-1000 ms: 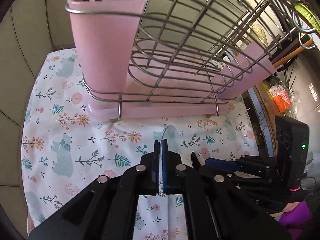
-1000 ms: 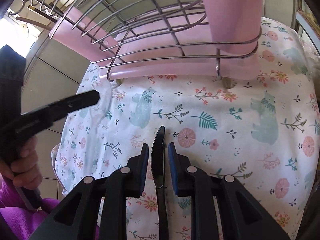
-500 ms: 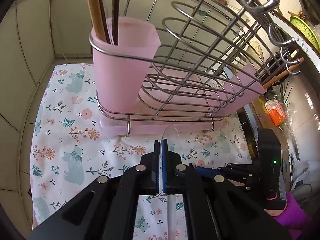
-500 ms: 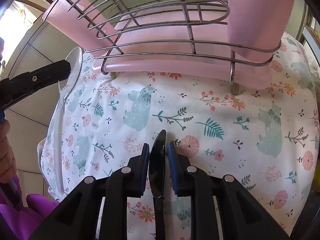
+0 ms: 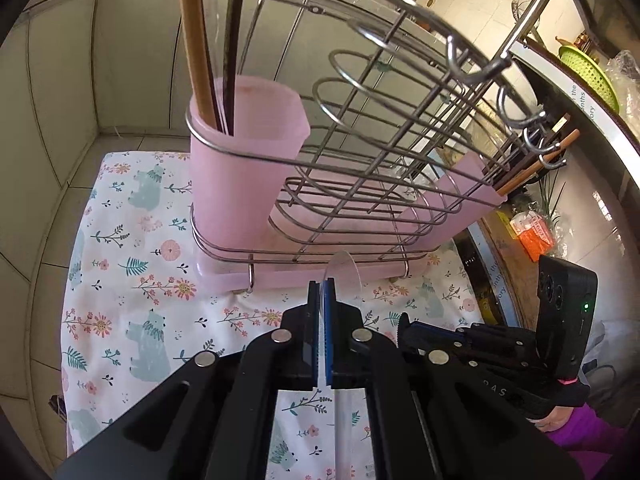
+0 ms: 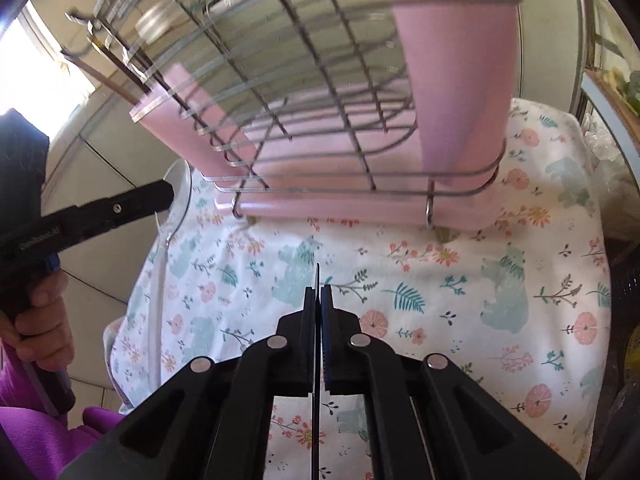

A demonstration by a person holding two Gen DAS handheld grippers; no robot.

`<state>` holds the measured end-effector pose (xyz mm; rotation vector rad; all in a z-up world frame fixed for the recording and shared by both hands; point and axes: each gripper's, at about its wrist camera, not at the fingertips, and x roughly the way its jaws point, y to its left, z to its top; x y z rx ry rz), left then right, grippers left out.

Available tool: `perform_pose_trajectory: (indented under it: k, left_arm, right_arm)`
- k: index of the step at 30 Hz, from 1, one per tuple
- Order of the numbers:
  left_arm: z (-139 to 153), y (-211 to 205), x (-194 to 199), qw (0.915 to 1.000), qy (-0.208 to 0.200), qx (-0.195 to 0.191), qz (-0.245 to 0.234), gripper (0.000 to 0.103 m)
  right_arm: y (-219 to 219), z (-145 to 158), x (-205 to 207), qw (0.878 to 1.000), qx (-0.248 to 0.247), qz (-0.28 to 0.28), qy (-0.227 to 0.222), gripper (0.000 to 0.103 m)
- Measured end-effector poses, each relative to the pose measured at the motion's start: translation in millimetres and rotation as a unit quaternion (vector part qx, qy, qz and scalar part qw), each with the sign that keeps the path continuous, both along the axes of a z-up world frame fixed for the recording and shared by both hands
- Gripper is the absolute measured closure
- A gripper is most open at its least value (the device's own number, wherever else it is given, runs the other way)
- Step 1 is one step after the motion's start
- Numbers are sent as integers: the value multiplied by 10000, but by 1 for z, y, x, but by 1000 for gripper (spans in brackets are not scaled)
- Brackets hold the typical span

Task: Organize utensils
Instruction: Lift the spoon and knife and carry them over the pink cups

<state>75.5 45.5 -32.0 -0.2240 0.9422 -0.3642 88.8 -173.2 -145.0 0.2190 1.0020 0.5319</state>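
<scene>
my left tongs are clamped on a clear plastic spoon, its bowl poking out past the tips. my right tongs have just closed flat on a black knife, blade edge-up between the pads. both hang over the bear-and-flower cloth, near the wire rack with its pink cup of tall utensils. the lettering on my left tongs is too blurred to read.
</scene>
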Motion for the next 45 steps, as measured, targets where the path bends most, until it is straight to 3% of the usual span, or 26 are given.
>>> perform_pose_trajectory:
  k: [7,15,24,28,34,39,45]
  left_arm:
    - [36,13,-16,9980,-595,-179,121,102]
    - [93,29,-29,9888,-1367,-246,547,102]
    - [148,41,-28,9679,-2201,-456,1126,102]
    - [158,37,-20,9572,-2488,-453,1411,102]
    - [160,29,-13,9409,-2901,-205,1736,102]
    - [155,22,-8,9218,-3293,134,2044,102]
    - [145,18,-4,9047,-3615,280,2238,102]
  right_arm:
    - [-18,46,-17,9950,335,-271,-906,101]
    - [-44,113,-35,9744,469,-592,-2117,101]
    - [-79,184,-41,9301,777,-1158,-3399,101]
    - [-85,206,-39,9017,692,-1427,-4023,101]
    - [-81,210,-30,8712,589,-1683,-4575,101]
    - [-73,197,-23,8491,538,-1795,-4940,101]
    - [-78,176,-11,8352,682,-2106,-5035,101]
